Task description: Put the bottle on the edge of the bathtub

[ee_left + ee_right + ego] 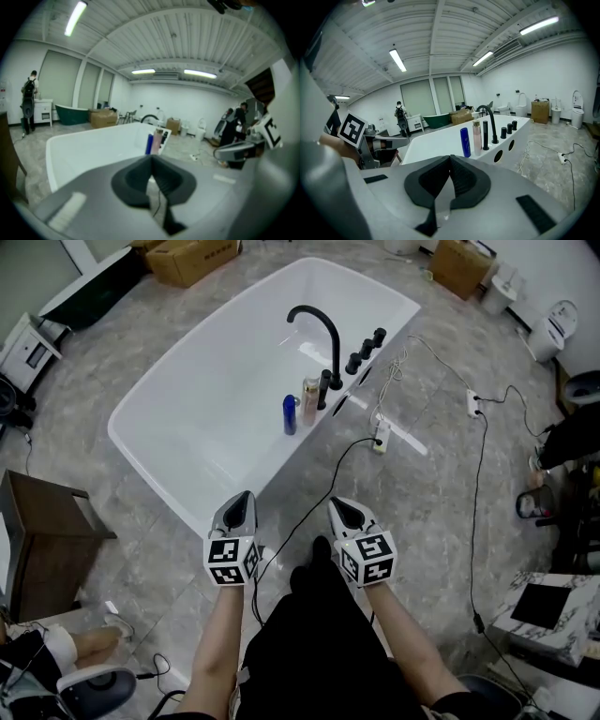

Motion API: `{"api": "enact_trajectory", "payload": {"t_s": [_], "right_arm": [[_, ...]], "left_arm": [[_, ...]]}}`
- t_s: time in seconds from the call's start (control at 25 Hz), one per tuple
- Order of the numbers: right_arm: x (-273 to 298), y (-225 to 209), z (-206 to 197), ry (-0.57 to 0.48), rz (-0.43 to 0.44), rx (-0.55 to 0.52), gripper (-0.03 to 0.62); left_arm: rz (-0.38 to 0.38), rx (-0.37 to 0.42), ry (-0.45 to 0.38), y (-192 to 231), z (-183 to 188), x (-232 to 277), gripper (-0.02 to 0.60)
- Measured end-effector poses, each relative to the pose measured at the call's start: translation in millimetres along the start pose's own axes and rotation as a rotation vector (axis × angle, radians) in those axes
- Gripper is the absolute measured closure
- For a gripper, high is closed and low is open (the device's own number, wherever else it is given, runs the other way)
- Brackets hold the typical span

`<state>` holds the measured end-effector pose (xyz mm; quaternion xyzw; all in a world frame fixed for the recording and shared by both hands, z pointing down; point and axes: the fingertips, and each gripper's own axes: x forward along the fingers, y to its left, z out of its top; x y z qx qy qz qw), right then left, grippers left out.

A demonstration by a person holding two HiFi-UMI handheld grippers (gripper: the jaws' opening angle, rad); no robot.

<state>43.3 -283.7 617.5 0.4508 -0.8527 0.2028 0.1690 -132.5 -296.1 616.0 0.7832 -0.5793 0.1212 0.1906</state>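
Down at the lower middle of the head view, the left gripper (241, 500) and the right gripper (340, 508) hover side by side over the grey marbled floor (441, 521), well short of the white bathtub (187, 381) that fills the upper centre. Each gripper's own view shows its dark jaws pressed together with nothing between them. The blue bottle (290, 414) stands upright on the tub's near rim, just beside a pink bottle (310, 401), with the black faucet (319, 338) right behind them. In the right gripper view both bottles sit centre frame, blue to the left of pink.
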Motion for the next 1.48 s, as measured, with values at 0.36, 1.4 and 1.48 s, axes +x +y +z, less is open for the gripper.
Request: {"api": "enact_trajectory", "payload": {"t_s": [0.36, 1.4, 1.48], "right_arm": [[11.4, -12.0, 4.4, -0.026, 0.013, 0.016, 0.591], [27.3, -16.5, 17.8, -0.039, 0.003, -0.049, 0.591], [27.2, -17.0, 17.8, -0.038, 0.001, -0.05, 0.591]], "left_arm": [[0.009, 0.0, -0.028, 3.7, 7.3, 6.4, 0.577], [-0.023, -0.002, -0.06, 1.1, 23.7, 28.1, 0.577], [-0.023, -0.003, -0.06, 1.0, 23.9, 28.4, 0.577]]}}
